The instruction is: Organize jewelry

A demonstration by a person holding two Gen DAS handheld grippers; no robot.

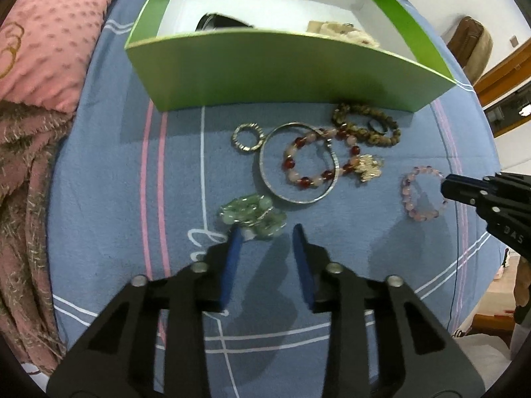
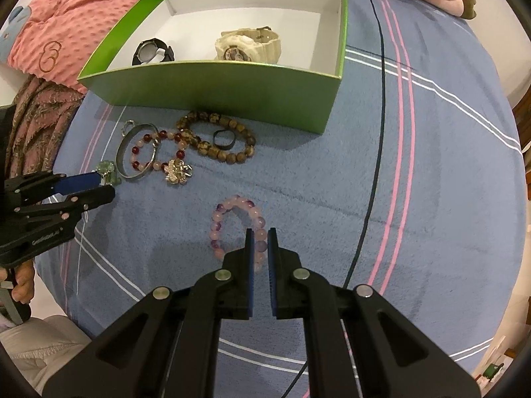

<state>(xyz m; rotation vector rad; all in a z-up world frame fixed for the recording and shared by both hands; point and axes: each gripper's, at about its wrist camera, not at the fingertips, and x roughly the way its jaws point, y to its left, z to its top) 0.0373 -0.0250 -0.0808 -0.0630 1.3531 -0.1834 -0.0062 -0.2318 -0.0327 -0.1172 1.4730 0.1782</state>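
Right hand-held gripper [image 2: 260, 232] clamping pink bead bracelet [image 2: 237, 229], left hand-held gripper [image 1: 265, 230] wide, blue striped bedsheet [image 2: 332, 182], green box [image 2: 215, 89]

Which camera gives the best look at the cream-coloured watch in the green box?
The right wrist view: it looks down into the green cardboard box, showing the cream-coloured watch whole, dial included. In the left wrist view the box's front wall hides most of it.
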